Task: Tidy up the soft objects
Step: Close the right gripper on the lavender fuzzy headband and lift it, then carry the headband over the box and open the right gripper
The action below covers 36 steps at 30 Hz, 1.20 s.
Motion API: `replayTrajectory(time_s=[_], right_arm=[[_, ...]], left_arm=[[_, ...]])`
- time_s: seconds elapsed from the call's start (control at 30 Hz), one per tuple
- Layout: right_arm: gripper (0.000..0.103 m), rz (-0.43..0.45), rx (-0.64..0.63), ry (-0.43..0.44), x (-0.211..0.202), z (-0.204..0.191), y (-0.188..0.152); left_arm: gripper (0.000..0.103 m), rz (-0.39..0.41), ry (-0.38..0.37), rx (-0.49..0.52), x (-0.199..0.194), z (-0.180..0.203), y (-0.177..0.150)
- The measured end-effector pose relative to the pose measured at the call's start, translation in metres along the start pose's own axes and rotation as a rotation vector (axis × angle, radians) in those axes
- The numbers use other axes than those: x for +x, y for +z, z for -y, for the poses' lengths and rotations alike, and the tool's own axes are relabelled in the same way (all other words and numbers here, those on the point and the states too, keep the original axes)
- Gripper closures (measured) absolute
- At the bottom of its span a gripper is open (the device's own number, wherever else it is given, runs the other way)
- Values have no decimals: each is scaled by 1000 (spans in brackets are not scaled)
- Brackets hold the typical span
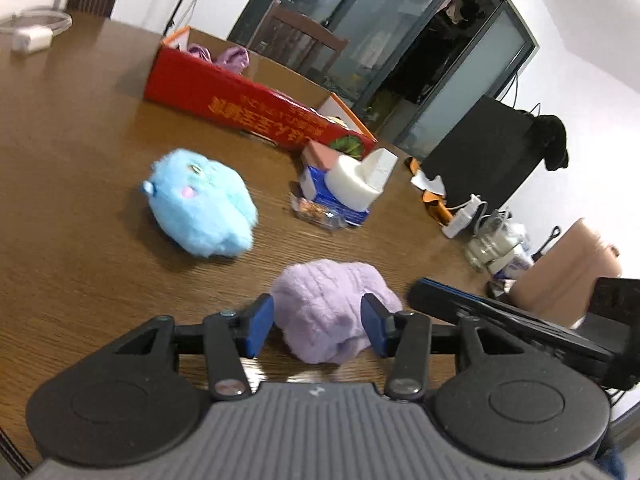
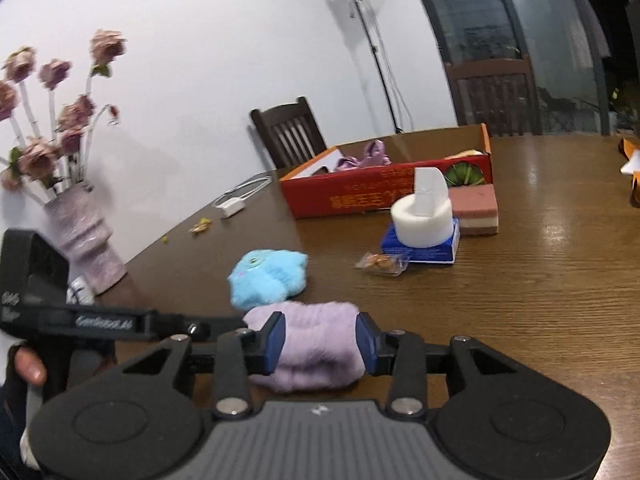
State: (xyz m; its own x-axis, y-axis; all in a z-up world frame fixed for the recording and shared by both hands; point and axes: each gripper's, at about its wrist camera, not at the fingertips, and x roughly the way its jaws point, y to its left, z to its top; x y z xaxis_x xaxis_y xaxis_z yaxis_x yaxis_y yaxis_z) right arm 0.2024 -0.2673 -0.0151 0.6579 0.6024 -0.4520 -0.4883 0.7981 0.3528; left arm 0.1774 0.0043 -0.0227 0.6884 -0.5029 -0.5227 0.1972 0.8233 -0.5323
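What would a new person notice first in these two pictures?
Nearest, a lilac plush bundle lies on the wooden table between the pads of both the left gripper and the right gripper. Behind it lies a fluffy blue toy, and farther back an open red box.

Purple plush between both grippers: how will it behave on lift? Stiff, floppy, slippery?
The purple plush looks soft: its fluffy pile bulges between the right gripper pads, so expect it to squash, not resist. Probably light, unlikely to roll. It may sag, since the left gripper pads sit wide beside it.
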Motion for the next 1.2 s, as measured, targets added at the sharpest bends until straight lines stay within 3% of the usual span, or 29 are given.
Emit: replayTrajectory(time_s=[0.23,0.3,0.4,0.53,0.67,0.77,0.93,1.07,1.2], right_arm=[[66,-38,74,6,29,15,-6],[77,-50,116,25,34,21,-9],[85,-48,175,55,35,26,-6],[85,23,170,91,32,21,30],[85,83,93,101,61,15,100],[85,89,44,81,106,17,165],[85,-8,2,-24,209,26,248],[85,-112,2,-90,284,36,272],[86,-215,-40,-161,341,44,268]], left_arm=[[64,-16,-22,-46,8,-10,2],[71,-14,-25,-46,9,-9,5],[75,11,-33,-25,6,-2,14],[75,84,-110,40,-5,9,61],[76,144,-97,122,3,11,149],[76,164,-27,159,26,2,216],[77,156,111,152,90,-33,300],[77,85,219,134,145,-64,328],[77,14,370,195,184,-82,325]])
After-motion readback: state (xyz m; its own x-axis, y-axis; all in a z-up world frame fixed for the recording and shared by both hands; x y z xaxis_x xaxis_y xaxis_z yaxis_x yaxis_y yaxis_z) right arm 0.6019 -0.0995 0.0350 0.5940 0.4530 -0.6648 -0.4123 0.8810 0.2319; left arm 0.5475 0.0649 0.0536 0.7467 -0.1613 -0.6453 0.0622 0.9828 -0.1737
